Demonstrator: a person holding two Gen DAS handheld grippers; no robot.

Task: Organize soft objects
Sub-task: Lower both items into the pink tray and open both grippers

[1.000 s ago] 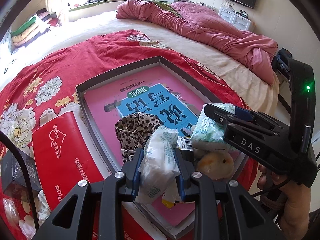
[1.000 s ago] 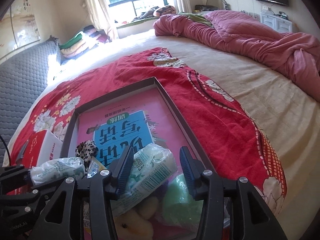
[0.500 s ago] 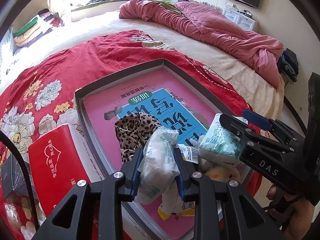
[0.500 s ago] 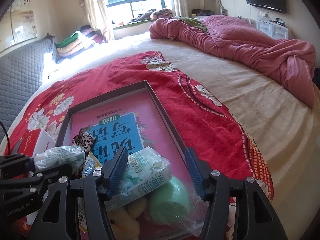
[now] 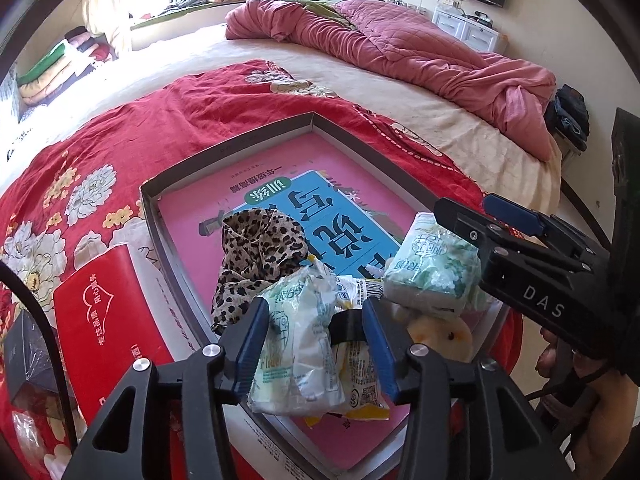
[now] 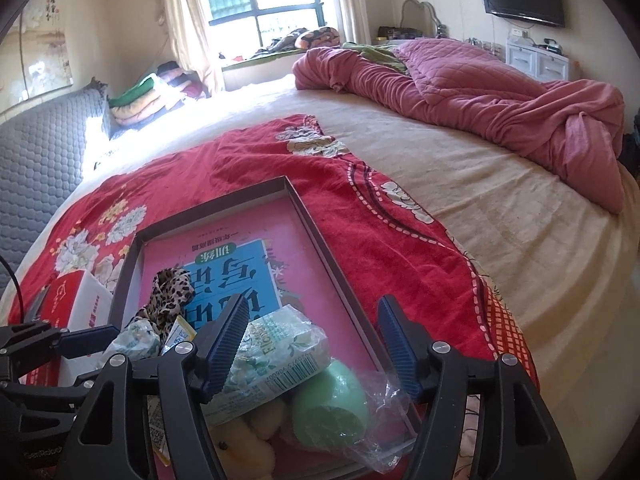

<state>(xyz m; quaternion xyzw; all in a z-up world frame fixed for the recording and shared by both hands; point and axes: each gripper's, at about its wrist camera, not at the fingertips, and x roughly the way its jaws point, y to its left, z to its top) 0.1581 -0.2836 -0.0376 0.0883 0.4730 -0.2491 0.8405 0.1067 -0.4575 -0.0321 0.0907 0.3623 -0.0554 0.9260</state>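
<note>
A shallow grey tray (image 5: 224,152) lies on a red flowered blanket (image 5: 120,136) on the bed, lined with a pink and blue book cover (image 5: 320,208). In its near end sit a leopard-print cloth (image 5: 260,248), a yellow plush toy (image 5: 440,336), a green ball in clear wrap (image 6: 332,404) and crinkled tissue packs.

The left gripper (image 5: 316,344) is opening around a white tissue pack (image 5: 296,340), its left pad still touching, the right pad apart. The right gripper (image 6: 316,344) is also opening, released, over a green-printed tissue pack (image 6: 276,356) resting on the toys. A red tissue box (image 5: 104,320) stands beside the tray.
</note>
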